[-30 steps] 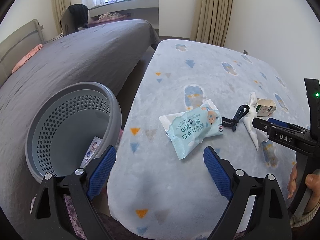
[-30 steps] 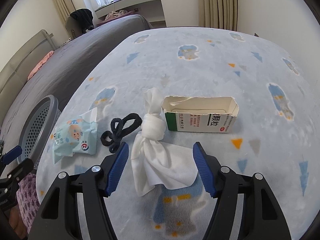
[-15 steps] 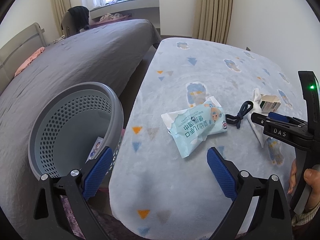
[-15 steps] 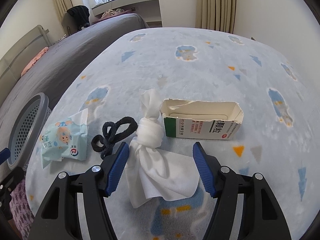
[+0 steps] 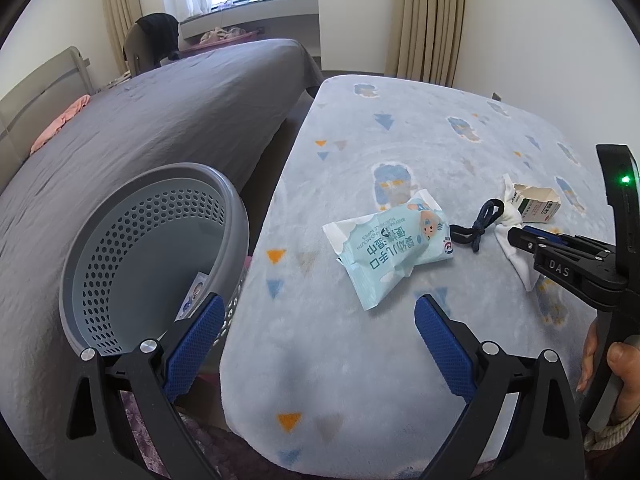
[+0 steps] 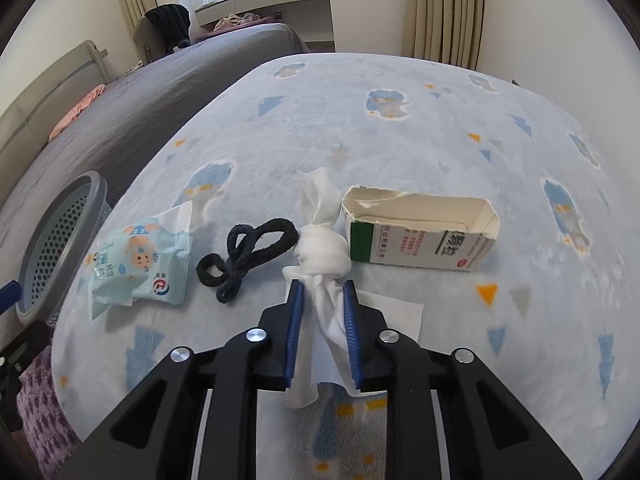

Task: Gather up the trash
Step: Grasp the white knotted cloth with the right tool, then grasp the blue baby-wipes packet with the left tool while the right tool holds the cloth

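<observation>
On the blanket (image 6: 400, 128), left to right: wipes packet (image 6: 140, 266), hair tie (image 6: 248, 258), knotted tissue (image 6: 322, 250), box (image 6: 420, 236).

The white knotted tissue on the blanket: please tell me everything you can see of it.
The white knotted tissue looks like thin, soft paper or cloth, tied into a knot at its middle, with a short tuft above and a flat, crumpled tail below. It lies on the light blue blanket, between the black hair tie and the torn box. The right gripper is shut on its tail.

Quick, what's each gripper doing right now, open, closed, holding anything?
Left gripper: open, nothing between its fingers.
Right gripper: closed on the knotted white tissue, which lies on the blanket.
</observation>
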### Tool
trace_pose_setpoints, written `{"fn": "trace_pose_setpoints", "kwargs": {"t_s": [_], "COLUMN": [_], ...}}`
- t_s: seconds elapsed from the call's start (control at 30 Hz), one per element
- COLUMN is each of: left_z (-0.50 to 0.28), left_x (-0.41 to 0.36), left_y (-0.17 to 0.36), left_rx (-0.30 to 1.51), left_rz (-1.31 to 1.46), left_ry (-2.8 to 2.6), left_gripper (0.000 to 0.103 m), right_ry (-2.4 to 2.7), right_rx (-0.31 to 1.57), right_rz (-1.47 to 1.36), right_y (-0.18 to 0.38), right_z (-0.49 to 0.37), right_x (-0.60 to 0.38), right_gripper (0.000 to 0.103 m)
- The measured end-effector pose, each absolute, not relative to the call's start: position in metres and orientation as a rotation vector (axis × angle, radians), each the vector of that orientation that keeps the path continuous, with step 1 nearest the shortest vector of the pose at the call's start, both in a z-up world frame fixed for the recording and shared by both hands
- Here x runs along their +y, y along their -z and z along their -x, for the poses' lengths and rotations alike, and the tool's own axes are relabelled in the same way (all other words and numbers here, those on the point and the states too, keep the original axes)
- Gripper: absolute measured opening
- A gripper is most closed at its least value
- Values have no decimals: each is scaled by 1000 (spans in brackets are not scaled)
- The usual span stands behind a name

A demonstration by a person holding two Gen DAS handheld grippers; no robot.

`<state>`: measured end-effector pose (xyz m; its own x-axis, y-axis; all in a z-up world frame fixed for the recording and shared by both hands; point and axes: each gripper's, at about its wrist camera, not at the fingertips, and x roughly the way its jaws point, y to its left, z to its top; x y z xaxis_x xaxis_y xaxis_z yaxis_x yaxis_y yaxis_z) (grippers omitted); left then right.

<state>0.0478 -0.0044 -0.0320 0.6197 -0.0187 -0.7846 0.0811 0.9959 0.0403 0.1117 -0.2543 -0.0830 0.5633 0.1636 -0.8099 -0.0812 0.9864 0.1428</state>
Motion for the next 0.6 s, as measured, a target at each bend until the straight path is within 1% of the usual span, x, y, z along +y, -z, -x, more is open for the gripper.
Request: {"fn": "trace_pose_setpoints", "kwargs": {"t_s": [0.23, 0.37, 0.53, 0.57, 0.6], "left_z": [-47, -44, -42, -41, -40], "left_x": [-8, -12, -18, -19, -20], "left_y": [32, 32, 33, 33, 33], "left_rx": [898, 896, 899, 899, 897], "left_rz": [-83, -89, -99, -100, -101], "left_ry": [61, 68, 82, 84, 87], "left_gripper": [94, 94, 94, 94, 94], "right_ry": [-152, -139, -118, -116, -113], "right_rx": [946, 940, 961, 960, 955], "right_rz": [-193, -182, -176, -173, -171], "right_y": [72, 67, 75, 75, 75], "right_z": [-87, -70, -59, -58, -57], "right_x": [-276, -282, -289, -289, -290], "right_gripper": [17, 17, 17, 19, 26]}}
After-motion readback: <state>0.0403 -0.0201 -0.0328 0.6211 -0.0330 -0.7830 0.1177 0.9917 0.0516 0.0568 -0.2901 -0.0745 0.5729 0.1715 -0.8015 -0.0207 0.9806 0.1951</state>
